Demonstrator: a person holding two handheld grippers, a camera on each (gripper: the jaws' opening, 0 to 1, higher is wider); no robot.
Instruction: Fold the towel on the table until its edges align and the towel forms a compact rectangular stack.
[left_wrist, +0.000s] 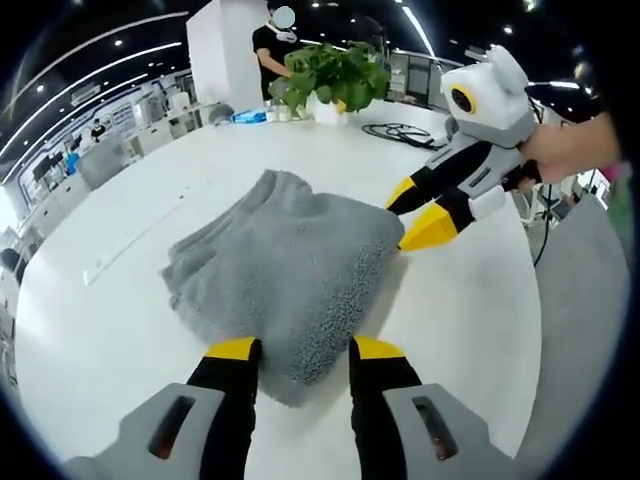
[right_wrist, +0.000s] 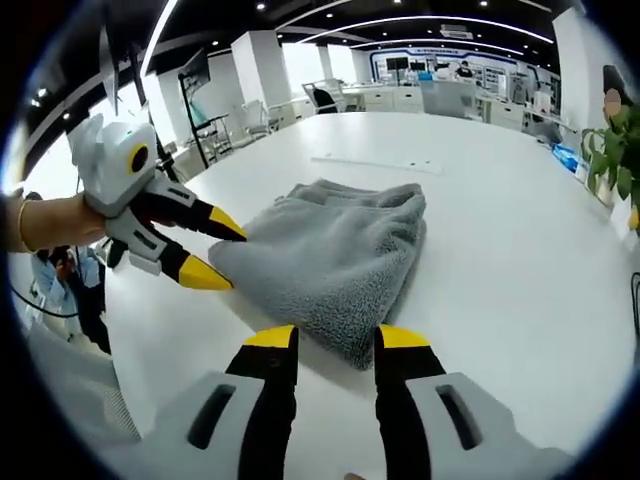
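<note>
A grey towel (left_wrist: 285, 265) lies folded in a loose, rumpled stack on the white table (left_wrist: 110, 310). Its near corner sits between the spread jaws of my left gripper (left_wrist: 305, 348), which is open. My right gripper (left_wrist: 398, 225) comes in from the right, open, with its yellow tips at the towel's right edge. In the right gripper view the towel (right_wrist: 340, 250) has one corner between the open right gripper (right_wrist: 337, 337). There the left gripper (right_wrist: 232, 260) is at the towel's left edge, its jaws apart.
A potted plant (left_wrist: 335, 72) stands at the far end of the table, with a person behind it, black cables (left_wrist: 400, 132) and a blue item (left_wrist: 250, 116) nearby. The table's edge (left_wrist: 535, 330) runs close on the right. The plant (right_wrist: 620, 150) shows at the right.
</note>
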